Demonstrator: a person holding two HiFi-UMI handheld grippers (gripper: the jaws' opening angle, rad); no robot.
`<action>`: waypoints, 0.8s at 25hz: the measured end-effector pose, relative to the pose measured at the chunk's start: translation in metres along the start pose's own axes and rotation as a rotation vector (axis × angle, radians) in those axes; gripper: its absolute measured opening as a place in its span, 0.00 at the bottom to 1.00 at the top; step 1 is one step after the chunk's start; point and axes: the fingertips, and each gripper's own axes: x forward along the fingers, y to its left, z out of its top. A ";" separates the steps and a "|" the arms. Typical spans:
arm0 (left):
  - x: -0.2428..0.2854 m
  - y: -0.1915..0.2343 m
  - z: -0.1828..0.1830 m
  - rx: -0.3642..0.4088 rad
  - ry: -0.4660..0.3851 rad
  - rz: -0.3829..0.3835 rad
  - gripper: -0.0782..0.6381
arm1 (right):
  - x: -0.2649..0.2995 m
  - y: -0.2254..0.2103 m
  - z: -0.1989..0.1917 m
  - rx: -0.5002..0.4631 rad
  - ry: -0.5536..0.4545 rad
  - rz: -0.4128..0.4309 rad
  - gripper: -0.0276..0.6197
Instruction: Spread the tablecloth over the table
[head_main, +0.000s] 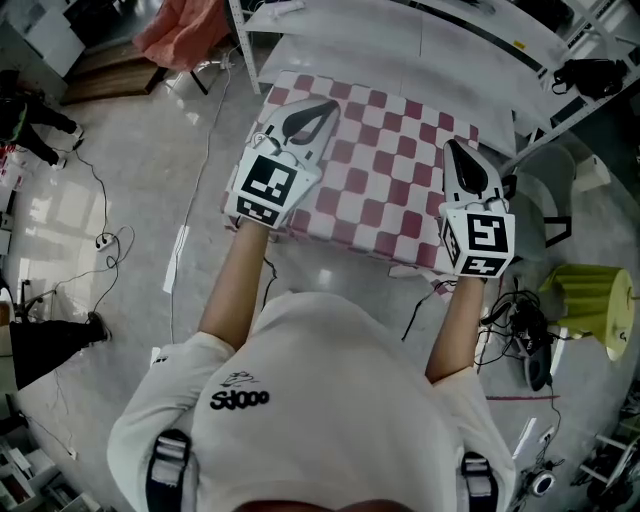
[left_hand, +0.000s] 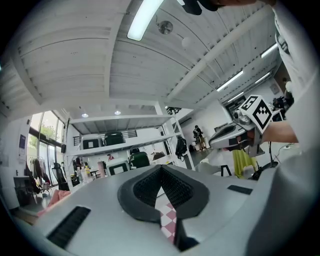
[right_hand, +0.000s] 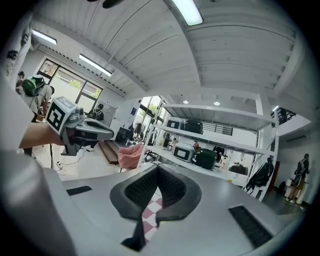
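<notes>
In the head view the red-and-white checked tablecloth hangs stretched between my two grippers, above the near side of the white table. My left gripper is shut on the cloth's near left edge, and my right gripper is shut on its near right edge. Along the left gripper view, the left gripper has its jaws together with a strip of checked cloth pinched between them. The right gripper view shows the same: the right gripper is clamped on the checked cloth. Both grippers point roughly level, away from me.
A yellow-green stool and tangled cables lie on the floor at the right. A white chair stands by the table's right end. A pink cloth is at the far left. Metal shelving holds bags beyond the table.
</notes>
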 end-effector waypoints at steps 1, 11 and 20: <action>0.000 -0.001 -0.001 -0.001 0.001 -0.001 0.14 | 0.000 0.000 -0.001 -0.003 0.003 0.000 0.08; 0.005 -0.002 -0.008 0.001 0.008 -0.020 0.14 | 0.007 0.003 -0.010 0.002 0.030 -0.001 0.08; 0.008 -0.003 -0.022 -0.009 0.035 -0.042 0.14 | 0.014 0.006 -0.015 0.019 0.041 0.000 0.08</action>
